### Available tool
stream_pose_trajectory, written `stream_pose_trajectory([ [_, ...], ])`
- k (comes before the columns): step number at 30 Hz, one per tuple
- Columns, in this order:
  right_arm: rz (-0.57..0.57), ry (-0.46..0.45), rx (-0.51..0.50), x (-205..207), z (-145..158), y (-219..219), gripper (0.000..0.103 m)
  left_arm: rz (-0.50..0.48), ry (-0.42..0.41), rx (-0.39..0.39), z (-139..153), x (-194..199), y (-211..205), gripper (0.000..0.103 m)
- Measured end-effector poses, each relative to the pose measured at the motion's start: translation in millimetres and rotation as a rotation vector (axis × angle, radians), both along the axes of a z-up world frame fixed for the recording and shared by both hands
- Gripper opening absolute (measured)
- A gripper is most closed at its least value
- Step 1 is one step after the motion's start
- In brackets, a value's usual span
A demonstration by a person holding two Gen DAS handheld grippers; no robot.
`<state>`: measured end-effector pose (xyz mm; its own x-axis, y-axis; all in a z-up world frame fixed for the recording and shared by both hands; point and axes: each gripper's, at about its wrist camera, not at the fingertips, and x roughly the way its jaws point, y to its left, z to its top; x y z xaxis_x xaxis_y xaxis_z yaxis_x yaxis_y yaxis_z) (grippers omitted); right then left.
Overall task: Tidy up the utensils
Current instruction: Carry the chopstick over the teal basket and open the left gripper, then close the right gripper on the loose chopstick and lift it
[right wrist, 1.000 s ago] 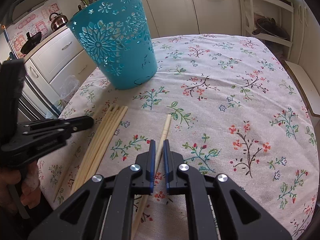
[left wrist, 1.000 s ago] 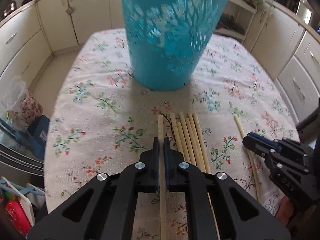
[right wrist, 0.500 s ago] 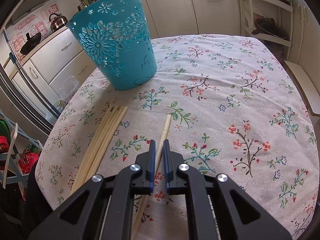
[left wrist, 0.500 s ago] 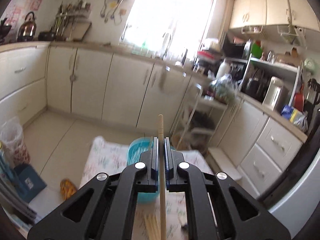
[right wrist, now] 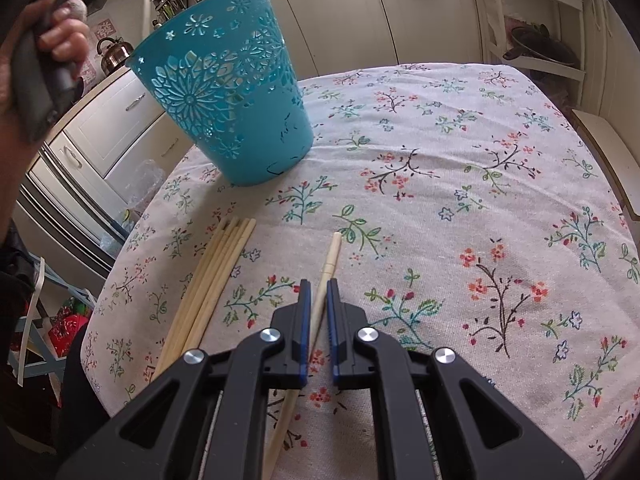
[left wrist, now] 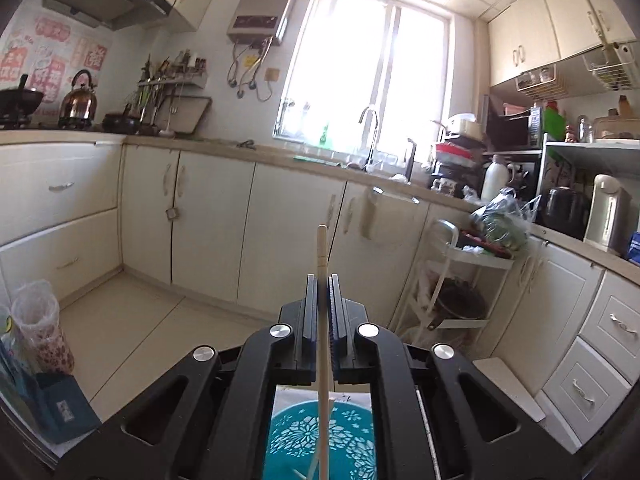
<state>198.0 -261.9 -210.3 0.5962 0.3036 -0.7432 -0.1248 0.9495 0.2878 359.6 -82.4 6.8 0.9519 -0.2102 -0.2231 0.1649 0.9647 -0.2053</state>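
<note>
My left gripper [left wrist: 323, 280] is shut on a pale chopstick [left wrist: 322, 248], held upright high above the teal cut-out basket [left wrist: 320, 440], whose inside shows below the jaws. In the right wrist view the basket [right wrist: 224, 92] stands at the table's back left. My right gripper [right wrist: 316, 284] rests low over the tablecloth, jaws narrowly apart around a single chopstick [right wrist: 330, 252] lying on the cloth; I cannot tell whether they touch it. A bundle of several chopsticks [right wrist: 216, 272] lies to its left.
The floral tablecloth [right wrist: 460, 200] covers the table; its edge drops off at the left and right. The hand holding the left gripper [right wrist: 44, 48] is at the upper left, above the basket. Kitchen cabinets [left wrist: 208, 220] and a wire rack [left wrist: 448, 280] surround the table.
My left gripper lifted its chopstick off the table, rose and tilted upright over the basket. The right gripper has not moved.
</note>
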Motion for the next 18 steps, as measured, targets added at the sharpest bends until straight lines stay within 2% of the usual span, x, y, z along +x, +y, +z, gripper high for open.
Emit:
stream_pose_trajectory([
  [6,0.000,0.001,0.009,1.0,-0.1,-1.8,0.008,-0.011,0.060,0.064,-29.6,2.0,-6.2,0.005],
  [12,0.001,0.000,0.006,1.0,0.1,-2.2,0.008,-0.046,0.195,0.179,-55.5,2.0,-14.2,0.005],
  [14,0.001,-0.001,-0.001,0.6,0.3,-1.7,0.009,-0.042,0.227,0.208,-60.2,-4.0,-10.7,0.008],
  [17,0.004,-0.004,0.003,-0.8,0.6,-1.2,0.012,-0.009,0.232,0.207,-59.8,-26.5,8.0,0.033],
  [18,0.004,-0.006,0.001,-1.3,0.7,-0.9,0.012,0.008,0.226,0.196,-58.9,-38.2,17.3,0.046],
])
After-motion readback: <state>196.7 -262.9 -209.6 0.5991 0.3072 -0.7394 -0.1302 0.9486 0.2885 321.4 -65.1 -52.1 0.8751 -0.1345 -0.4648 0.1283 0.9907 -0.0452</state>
